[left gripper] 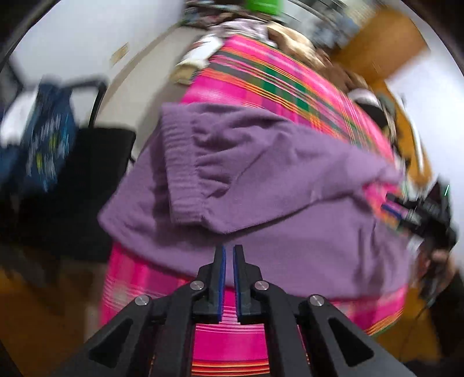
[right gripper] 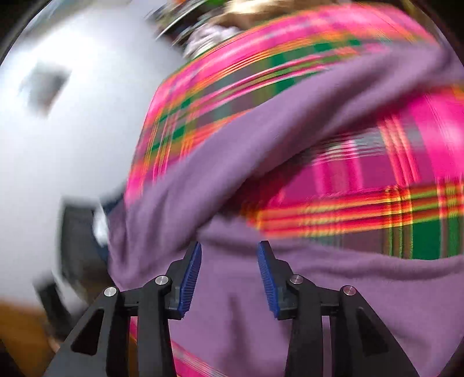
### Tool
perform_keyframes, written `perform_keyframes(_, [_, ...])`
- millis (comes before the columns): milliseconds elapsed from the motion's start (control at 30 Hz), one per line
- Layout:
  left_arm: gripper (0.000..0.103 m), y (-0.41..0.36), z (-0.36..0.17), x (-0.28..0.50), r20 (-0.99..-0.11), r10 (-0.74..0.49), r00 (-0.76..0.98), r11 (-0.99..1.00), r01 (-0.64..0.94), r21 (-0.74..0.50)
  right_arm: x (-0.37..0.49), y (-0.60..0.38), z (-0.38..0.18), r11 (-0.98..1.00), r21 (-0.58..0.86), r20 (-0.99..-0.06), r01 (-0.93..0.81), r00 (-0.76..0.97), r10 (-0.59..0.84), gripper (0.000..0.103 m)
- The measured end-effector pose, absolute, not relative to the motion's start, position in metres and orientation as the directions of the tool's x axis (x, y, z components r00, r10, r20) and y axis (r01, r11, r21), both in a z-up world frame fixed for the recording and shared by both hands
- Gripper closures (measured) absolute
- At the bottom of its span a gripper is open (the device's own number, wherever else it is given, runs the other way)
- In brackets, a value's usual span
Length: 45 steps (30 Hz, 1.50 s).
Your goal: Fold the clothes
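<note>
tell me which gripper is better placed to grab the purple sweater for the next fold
Right, probably. The right gripper is open with the purple sweater right beneath its jaws; the left gripper is barely parted, at the sweater's edge over the plaid blanket.

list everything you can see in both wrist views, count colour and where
purple fleece garment: one, purple, spread on the plaid cloth, one ribbed-cuff sleeve folded across its body
pink plaid cloth: one, pink with green and orange stripes, covering the surface under the garment
blue patterned fabric: one, blue, draped over a dark chair at the left of the left wrist view
black chair: one, black, beside the cloth's left edge
pile of mixed items: count unclear, blurred, at the far end of the cloth
left gripper: one, black with blue pads, narrow gap, nothing between, over the garment's near edge
right gripper: one, black with blue pads, wide open, over the garment
</note>
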<state>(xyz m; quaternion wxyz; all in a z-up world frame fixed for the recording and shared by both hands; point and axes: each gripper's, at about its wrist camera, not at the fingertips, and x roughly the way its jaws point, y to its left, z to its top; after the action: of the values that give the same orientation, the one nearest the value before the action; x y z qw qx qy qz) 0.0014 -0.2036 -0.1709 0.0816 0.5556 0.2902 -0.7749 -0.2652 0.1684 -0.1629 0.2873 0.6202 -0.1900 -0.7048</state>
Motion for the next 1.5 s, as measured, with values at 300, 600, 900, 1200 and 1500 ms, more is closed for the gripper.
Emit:
perform_keyframes(300, [0.09, -0.228, -0.207, -0.007, -0.899, 0.215, -0.383, -0.603, 0.672, -0.43, -0.309, 0.171, -0.197, -0.731, 0.682, -0.728, 0.006, -0.088, -0.68, 0.061])
perform_keyframes(600, [0.082, -0.239, -0.213, -0.017, -0.883, 0.227, -0.411, -0.537, 0.703, -0.466, -0.326, 0.163, -0.207, -0.7, 0.712, -0.701, -0.048, -0.104, -0.705, 0.061])
perform_keyframes(900, [0.101, -0.253, -0.188, -0.022, -0.839, 0.212, -0.501, -0.536, 0.658, -0.528, -0.337, 0.148, -0.208, -0.719, 0.695, -0.718, -0.027, -0.086, -0.691, 0.097])
perform_keyframes(1200, [0.101, -0.27, -0.117, -0.039, -0.771, 0.145, -0.62, -0.588, 0.573, -0.571, -0.333, 0.147, -0.153, -0.744, 0.664, -0.74, 0.075, -0.082, -0.668, 0.098])
perform_keyframes(1500, [0.101, -0.273, -0.11, 0.0, -0.792, 0.139, -0.594, -0.588, 0.594, -0.549, -0.259, 0.165, -0.123, -0.79, 0.604, -0.796, 0.105, 0.033, -0.605, 0.095])
